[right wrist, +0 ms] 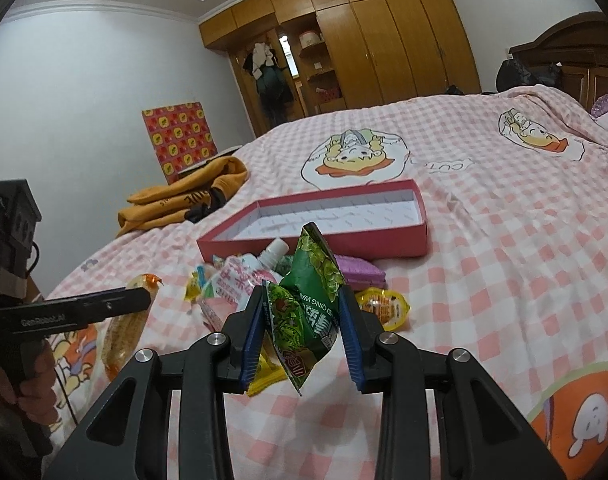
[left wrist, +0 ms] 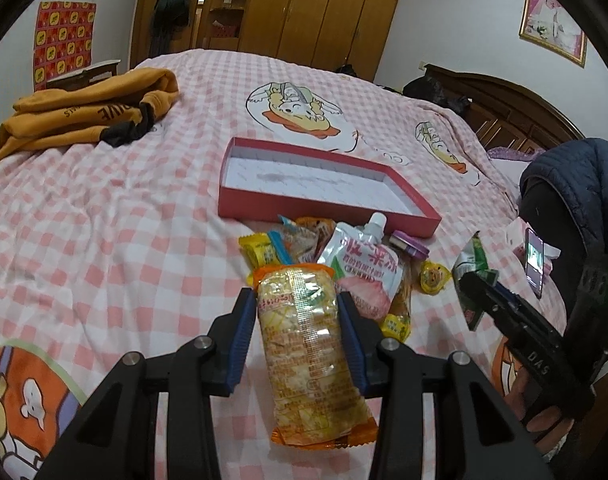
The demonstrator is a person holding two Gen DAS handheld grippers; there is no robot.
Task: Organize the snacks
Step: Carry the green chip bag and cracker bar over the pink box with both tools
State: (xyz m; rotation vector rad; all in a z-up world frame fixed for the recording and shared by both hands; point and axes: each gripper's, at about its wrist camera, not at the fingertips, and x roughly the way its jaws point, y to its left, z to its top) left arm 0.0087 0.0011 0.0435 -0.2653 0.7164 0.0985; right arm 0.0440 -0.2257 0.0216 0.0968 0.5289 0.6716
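My left gripper (left wrist: pixel 298 312) is shut on a long orange-edged cracker packet (left wrist: pixel 311 356), held above the bed. My right gripper (right wrist: pixel 304 320) is shut on a crumpled green snack packet (right wrist: pixel 309 304); that green packet (left wrist: pixel 473 276) also shows at the right of the left wrist view. A shallow red box (left wrist: pixel 323 216), white inside and empty, lies on the bed behind a pile of snacks. The pile holds a white spouted pouch (left wrist: pixel 363 264), yellow candies (left wrist: pixel 260 254), a purple wafer pack (left wrist: pixel 409 244) and a yellow jelly cup (left wrist: pixel 433 278).
A pink checked bedspread (left wrist: pixel 124 220) covers the bed. A folded orange sweatshirt (left wrist: pixel 88 112) lies at the far left. A dark jacket (left wrist: pixel 575 184) and a lit phone (left wrist: pixel 533 260) sit at the right edge. Wooden wardrobes (right wrist: pixel 383 48) stand behind.
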